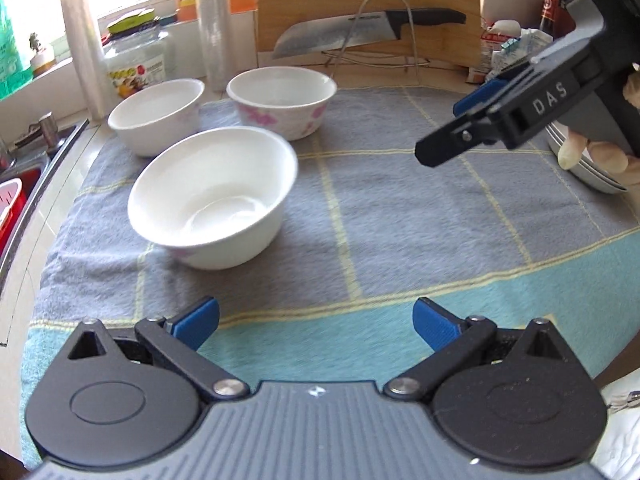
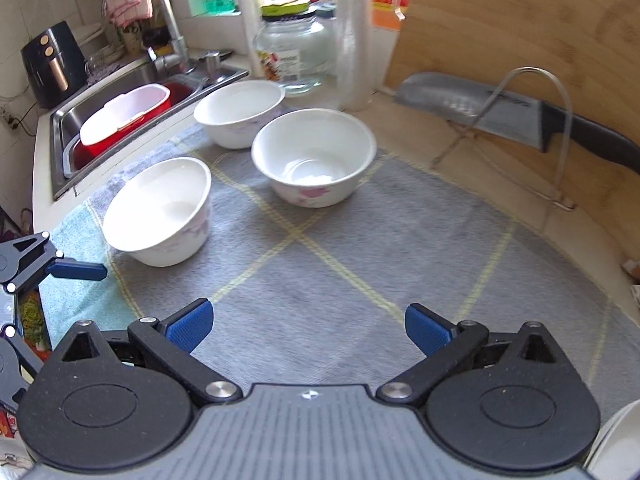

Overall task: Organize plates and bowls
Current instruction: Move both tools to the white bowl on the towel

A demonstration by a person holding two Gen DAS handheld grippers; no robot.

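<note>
Three white bowls stand on a grey checked towel (image 1: 400,220). The near bowl (image 1: 212,196) (image 2: 160,210) leans a little. A plain far-left bowl (image 1: 158,116) (image 2: 240,110) and a pink-flowered bowl (image 1: 282,100) (image 2: 314,156) stand behind it. My left gripper (image 1: 316,320) is open and empty, just short of the near bowl; one of its fingers (image 2: 76,270) shows at the left of the right wrist view. My right gripper (image 2: 308,326) is open and empty over the towel; in the left wrist view it (image 1: 460,128) hovers at the right. A stack of plates (image 1: 580,168) lies behind it.
A cutting board (image 1: 368,4) leans at the back with a knife (image 1: 360,32) on a wire rack (image 2: 532,136). A glass jar (image 2: 296,52) and plastic-wrap rolls (image 2: 352,32) stand by the window. A sink (image 2: 120,92) holding a red tub (image 2: 124,118) lies at the left.
</note>
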